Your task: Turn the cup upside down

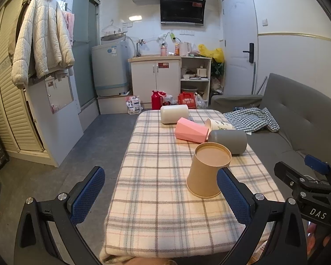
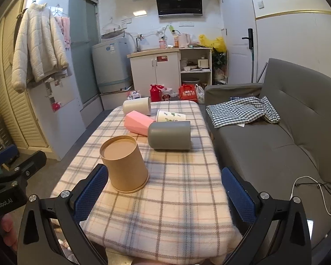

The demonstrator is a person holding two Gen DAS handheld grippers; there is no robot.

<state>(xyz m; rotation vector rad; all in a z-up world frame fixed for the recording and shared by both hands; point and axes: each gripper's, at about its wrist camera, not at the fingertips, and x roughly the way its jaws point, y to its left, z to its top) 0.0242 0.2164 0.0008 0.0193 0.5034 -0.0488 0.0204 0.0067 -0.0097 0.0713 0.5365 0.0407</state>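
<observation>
Left tongs and right tongs held wide open, empty, over plaid surface; tan paper cup seen inverted; four cups beyond lie sideways; gray cup judged next: side grasp, rotation mouth-down required.

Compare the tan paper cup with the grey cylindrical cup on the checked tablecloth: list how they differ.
Pose: the tan paper cup stands upside down, base up, rim on the checked tablecloth; the grey cylindrical cup lies on its side.
Shape: the tan paper cup tapers; the grey cylindrical cup is straight-walled.
Position: the tan paper cup sits nearer the cameras; the grey cylindrical cup lies further back.
Shared: both rest on the tablecloth, ungripped.
</observation>
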